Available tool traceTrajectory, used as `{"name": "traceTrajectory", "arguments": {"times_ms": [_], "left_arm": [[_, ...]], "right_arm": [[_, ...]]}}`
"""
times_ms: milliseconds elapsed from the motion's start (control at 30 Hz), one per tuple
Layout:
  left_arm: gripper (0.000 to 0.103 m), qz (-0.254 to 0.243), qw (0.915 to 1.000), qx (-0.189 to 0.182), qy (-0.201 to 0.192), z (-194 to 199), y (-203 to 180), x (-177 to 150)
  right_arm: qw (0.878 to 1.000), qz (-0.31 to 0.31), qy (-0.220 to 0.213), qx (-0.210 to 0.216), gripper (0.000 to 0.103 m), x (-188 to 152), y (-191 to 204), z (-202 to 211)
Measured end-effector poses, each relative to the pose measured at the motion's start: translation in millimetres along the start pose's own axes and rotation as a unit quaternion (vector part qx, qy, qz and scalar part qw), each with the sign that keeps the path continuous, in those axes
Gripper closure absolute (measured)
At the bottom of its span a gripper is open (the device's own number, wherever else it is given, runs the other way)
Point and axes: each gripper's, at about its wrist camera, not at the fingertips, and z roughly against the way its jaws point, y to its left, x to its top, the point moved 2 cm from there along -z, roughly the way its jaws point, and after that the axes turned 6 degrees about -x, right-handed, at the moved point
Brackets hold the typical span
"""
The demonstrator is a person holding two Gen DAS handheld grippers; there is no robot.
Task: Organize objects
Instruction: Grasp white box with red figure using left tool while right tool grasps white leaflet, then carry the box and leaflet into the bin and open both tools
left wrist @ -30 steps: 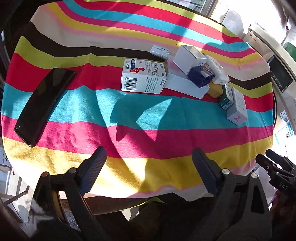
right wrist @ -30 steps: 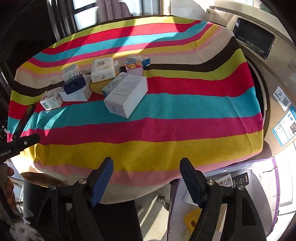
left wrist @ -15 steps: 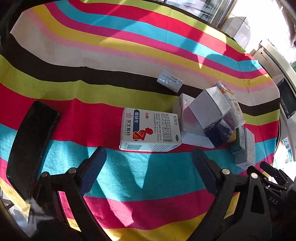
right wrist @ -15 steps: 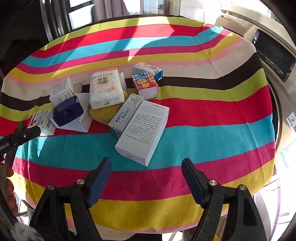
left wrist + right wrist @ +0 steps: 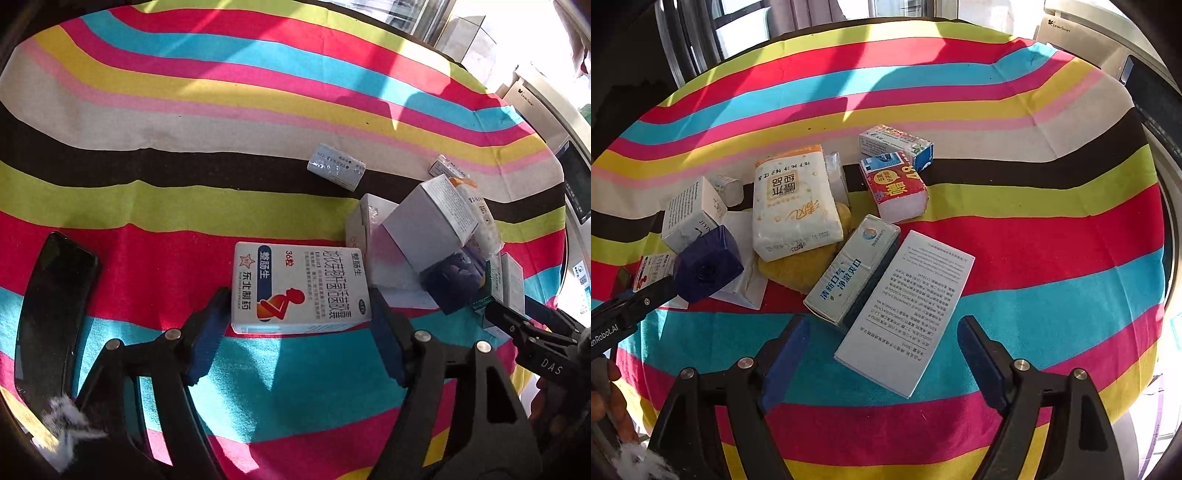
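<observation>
Two grippers, both spread wide. Left gripper straddles the medicine box lying flat on the striped surface; right gripper holds nothing. Box looks light, stiff, crushable: pinch its long side walls gently.

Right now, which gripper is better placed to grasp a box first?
Left. The left gripper is open with fingers on both sides of the medicine box; the right gripper is open short of its boxes.
</observation>
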Motion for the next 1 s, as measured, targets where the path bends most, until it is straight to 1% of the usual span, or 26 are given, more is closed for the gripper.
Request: {"name": "traceTrajectory", "arguments": {"times_ms": [100,133,167,200,367,433,633,767,900,1000], "left_arm": [[0.028,0.003,1.0000,-0.002,-0.001,4.8,1.1,-2.8],[0.028,0.005,1.0000,-0.003,-0.002,6.2,1.7,-3.0],[0.028,0.007,1.0000,-0.004,-0.004,9.4,2.4,-5.1],[0.028,0.009,0.9999,-0.005,-0.005,12.0,3.3,-7.2],[0.028,0.017,0.9998,-0.012,-0.003,19.4,4.7,-16.7],[0.028,0.015,0.9998,-0.012,-0.004,22.5,2.8,-21.1],[0.028,0.013,0.9997,-0.020,-0.004,30.1,-3.8,-31.2],[0.028,0.006,0.9996,-0.028,-0.005,35.7,-15.4,-36.1],[0.028,-0.008,0.9990,-0.043,-0.015,44.9,-35.0,-38.8],[0.028,-0.030,0.9971,-0.067,-0.018,49.7,-60.7,-42.9]], "right_arm": [[1.000,-0.006,-0.003,-0.003,0.021,0.1,-1.8,-4.8],[1.000,-0.005,-0.002,-0.004,0.027,-1.2,-2.5,-5.3],[1.000,-0.003,0.001,-0.005,0.038,-2.9,-3.5,-6.0],[1.000,-0.001,0.003,-0.006,0.043,-4.3,-5.0,-6.6],[1.000,-0.006,-0.001,-0.003,0.057,-10.2,-15.5,-2.0],[1.000,-0.009,-0.002,-0.005,0.059,-13.7,-21.3,1.1],[1.000,-0.012,-0.003,-0.006,0.061,-30.4,-38.6,10.2],[1.000,-0.017,-0.001,-0.007,0.061,-41.8,-53.0,17.6],[1.000,-0.019,-0.006,-0.018,0.061,-56.9,-73.7,35.9],[0.999,-0.023,-0.011,-0.041,0.061,-66.7,-97.8,50.9]]}}
